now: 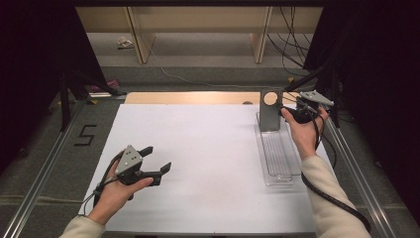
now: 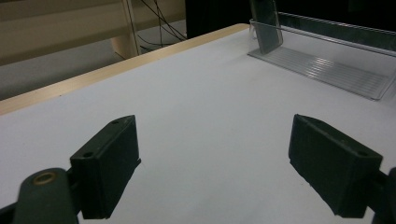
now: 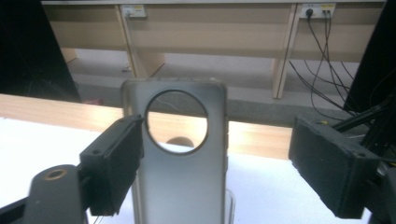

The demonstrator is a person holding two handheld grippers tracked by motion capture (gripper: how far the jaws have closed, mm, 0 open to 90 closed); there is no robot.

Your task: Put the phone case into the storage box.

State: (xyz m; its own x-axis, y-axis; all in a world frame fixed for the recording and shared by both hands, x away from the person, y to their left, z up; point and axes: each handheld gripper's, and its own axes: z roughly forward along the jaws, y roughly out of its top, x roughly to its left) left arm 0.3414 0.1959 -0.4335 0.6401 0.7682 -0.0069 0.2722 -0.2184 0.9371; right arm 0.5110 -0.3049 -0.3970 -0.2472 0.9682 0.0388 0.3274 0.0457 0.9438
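The left gripper [image 1: 157, 166] is held low over the near left of the bench [image 1: 198, 148] with its fingers [image 2: 109, 170] spread and nothing between them — a waiting posture, judged to keep it out of the work on the right. The bench carries a smooth, matt white sheet, with a pale wood edge showing along the far side. To the right lies a clear plastic tray [image 1: 277, 158], long and narrow, with a ribbed floor and low walls; it runs from near to far. At its far end stands a phone case [image 1: 271, 111], upright and apparently leaning slightly, a thin grey shell with rounded corners and one large round cutout near the top through which the wood edge shows. The tray's end appears to serve as a stand, which keeps the case on its edge without support. The right gripper [image 1: 287, 113] is at the far right, just beside the case. In the right gripper view its fingers [image 3: 114, 163] are released — the left pad overlaps one edge of the case and the right pad stands well clear, so the case is not gripped.
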